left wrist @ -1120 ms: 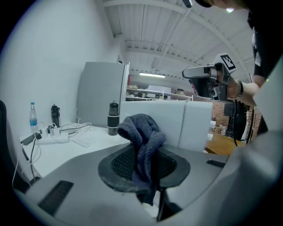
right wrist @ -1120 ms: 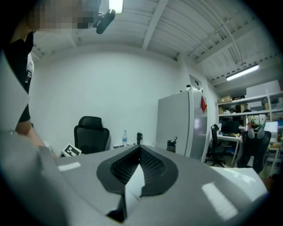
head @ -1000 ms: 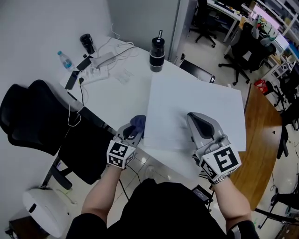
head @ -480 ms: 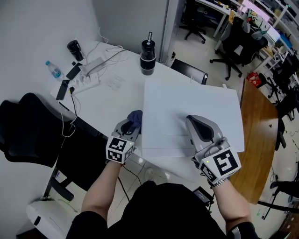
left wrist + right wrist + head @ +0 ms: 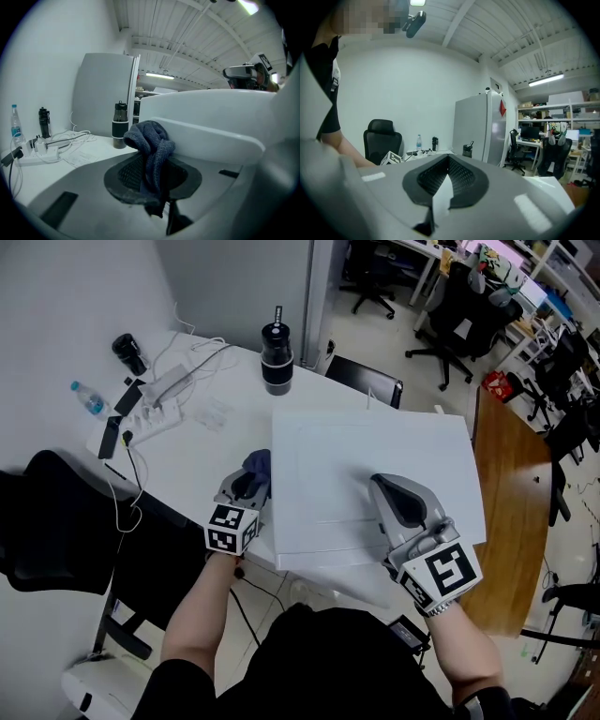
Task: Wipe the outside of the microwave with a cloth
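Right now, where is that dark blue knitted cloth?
In the head view, the dark blue knitted cloth is left of centre, pinched by the left gripper right at the left edge of the boxy white microwave.

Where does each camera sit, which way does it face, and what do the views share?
Head view: on the person's head, steeply down onto the microwave on the white table; left forearm, right forearm, left gripper, right gripper show.
Left gripper view: on the left gripper, along jaws shut on the blue cloth beside the microwave.
Right gripper view: on the right gripper, jaws shut, facing across the table; left forearm and torso show.
Shared: all three show the black flask.
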Available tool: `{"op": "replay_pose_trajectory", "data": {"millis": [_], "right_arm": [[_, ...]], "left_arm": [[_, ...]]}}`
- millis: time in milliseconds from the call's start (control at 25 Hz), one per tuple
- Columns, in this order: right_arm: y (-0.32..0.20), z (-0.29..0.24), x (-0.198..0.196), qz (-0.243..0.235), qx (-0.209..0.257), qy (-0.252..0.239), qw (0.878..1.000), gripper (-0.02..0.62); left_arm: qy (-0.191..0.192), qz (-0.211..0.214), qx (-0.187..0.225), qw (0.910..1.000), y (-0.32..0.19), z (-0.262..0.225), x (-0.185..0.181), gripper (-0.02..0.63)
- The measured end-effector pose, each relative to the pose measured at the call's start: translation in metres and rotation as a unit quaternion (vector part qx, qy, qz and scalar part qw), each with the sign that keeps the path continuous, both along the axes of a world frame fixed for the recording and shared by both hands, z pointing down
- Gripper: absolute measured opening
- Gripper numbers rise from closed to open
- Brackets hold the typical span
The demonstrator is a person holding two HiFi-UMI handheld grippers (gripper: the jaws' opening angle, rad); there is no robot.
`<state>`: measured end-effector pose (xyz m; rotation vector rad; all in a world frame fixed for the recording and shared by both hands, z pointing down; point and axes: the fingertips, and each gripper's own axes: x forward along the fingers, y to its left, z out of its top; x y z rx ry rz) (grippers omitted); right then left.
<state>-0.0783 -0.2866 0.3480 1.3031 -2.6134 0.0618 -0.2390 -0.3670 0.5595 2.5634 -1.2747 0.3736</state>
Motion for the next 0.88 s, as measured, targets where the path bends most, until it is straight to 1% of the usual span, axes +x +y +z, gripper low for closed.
{"op": "replay_pose_trajectory", "data": {"millis": [440,880], "right_arm": [[-0.004,0.003,0.022,0.03,-0.001,0.005,1.0,0.002],[-0.002,0.003,0.036,0.051,-0.001,0.008,0.999,0.002]], "left_arm": [[-0.001,-0.014,-0.017,0.9998,-0.032,0.011,0.0,0.086],[-0.016,-0.032,-0.035,0.9987,-0.051,0.017,-0.001,0.087]]}}
